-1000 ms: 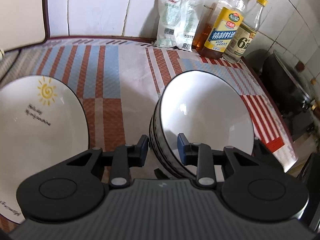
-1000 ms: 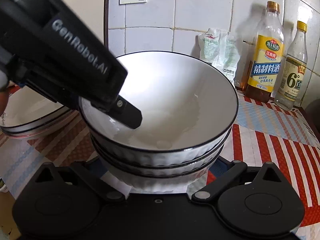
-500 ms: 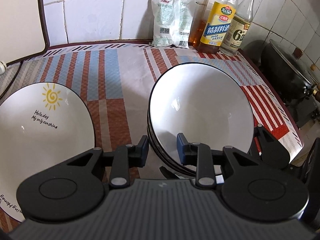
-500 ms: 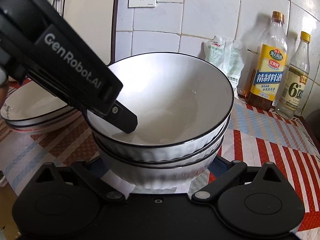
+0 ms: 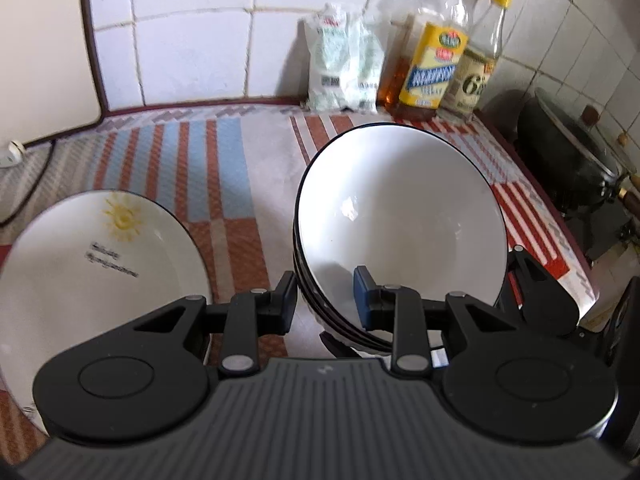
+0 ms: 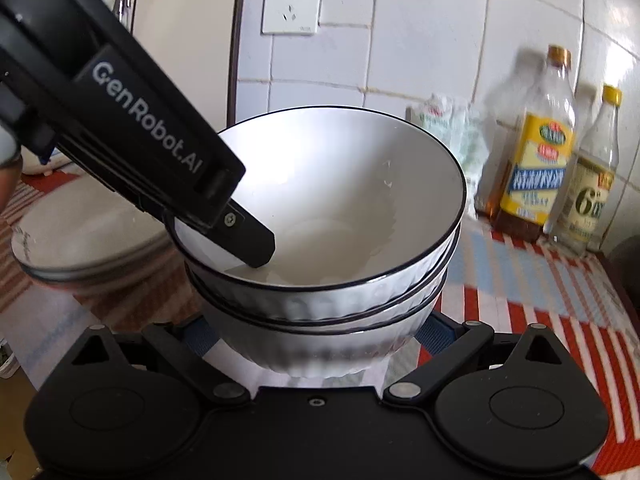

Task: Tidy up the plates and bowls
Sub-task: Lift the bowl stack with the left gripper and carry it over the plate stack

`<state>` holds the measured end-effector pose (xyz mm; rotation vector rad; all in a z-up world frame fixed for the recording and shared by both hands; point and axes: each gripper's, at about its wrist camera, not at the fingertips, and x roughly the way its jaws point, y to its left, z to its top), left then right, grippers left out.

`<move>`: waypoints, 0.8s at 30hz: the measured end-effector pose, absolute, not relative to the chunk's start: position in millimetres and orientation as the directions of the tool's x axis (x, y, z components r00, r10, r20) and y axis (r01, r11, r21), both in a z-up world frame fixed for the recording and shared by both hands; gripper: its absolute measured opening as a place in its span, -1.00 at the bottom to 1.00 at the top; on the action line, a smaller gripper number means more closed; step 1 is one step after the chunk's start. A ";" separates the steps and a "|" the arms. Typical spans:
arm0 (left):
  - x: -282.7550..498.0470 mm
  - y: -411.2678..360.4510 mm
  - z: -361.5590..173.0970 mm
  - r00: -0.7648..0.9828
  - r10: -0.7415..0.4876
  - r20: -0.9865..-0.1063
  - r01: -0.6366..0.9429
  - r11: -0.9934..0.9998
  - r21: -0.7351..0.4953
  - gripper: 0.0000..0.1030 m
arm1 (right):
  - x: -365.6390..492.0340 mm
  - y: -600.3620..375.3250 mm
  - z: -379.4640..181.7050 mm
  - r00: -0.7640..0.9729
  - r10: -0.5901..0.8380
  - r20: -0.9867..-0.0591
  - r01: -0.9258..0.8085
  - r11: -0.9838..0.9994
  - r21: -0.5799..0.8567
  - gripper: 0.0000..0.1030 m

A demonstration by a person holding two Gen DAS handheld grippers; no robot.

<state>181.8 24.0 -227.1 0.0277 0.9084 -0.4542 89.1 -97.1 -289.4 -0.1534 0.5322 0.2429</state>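
**Bowls between both my tongs**

My left camera looks down into the bowls (image 5: 400, 216). They are three white, black-rimmed bowls nested into a stack, mouths up, standing on the striped counter (image 5: 224, 168). Only this view shows the plates (image 5: 80, 280) face on, left of the stack and apart from it, the top one with a yellow sun and some writing. It also shows a dark pot (image 5: 572, 152) off the counter's right end.

My right camera sees the stack from the side, low down, so the ribbed outer walls and all three rims show. It alone shows the wall socket (image 6: 291, 7).

My left tongs (image 5: 325, 300) come in from above and slant down to the right. They straddle the near-left rim, one finger inside the top bowl and the other outside the stack. The gap between them is narrow. I cannot tell whether they pinch the wall.

My right tongs (image 6: 314, 334) sit level and low, pointing at the back wall. The jaws are spread wide, one on each side of the bottom bowl. The bowl hides the pads, so I cannot tell whether they press on it.

Against the tiles behind stand a bag (image 5: 340, 64) and two bottles (image 5: 432, 68), blurred in both views.
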 end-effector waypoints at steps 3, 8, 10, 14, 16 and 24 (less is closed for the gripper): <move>179.0 34.3 -210.8 0.547 -0.362 -0.754 0.382 0.910 -0.160 -0.45 | 91.0 -88.0 -272.5 0.839 0.202 -0.506 -0.285 0.954 -0.091 0.96; 169.7 58.6 -188.6 0.596 -0.335 -0.730 0.348 0.927 -0.141 -0.45 | 92.5 -66.6 -248.5 0.843 0.241 -0.480 -0.335 0.935 -0.118 0.96; 166.7 69.3 -182.6 0.613 -0.309 -0.727 0.327 0.937 -0.123 -0.45 | 94.5 -55.6 -242.2 0.841 0.264 -0.472 -0.356 0.927 -0.116 0.96; 160.2 97.9 -178.3 0.636 -0.272 -0.722 0.279 0.954 -0.113 -0.45 | 96.1 -29.8 -235.1 0.833 0.308 -0.460 -0.395 0.912 -0.105 0.96; 159.9 111.3 -177.7 0.638 -0.255 -0.727 0.259 0.960 -0.109 -0.45 | 95.7 -15.9 -234.5 0.826 0.328 -0.458 -0.414 0.905 -0.099 0.96; 168.4 165.6 -190.9 0.624 -0.211 -0.753 0.213 0.972 -0.097 -0.45 | 103.3 38.4 -248.1 0.793 0.379 -0.477 -0.462 0.885 -0.064 0.96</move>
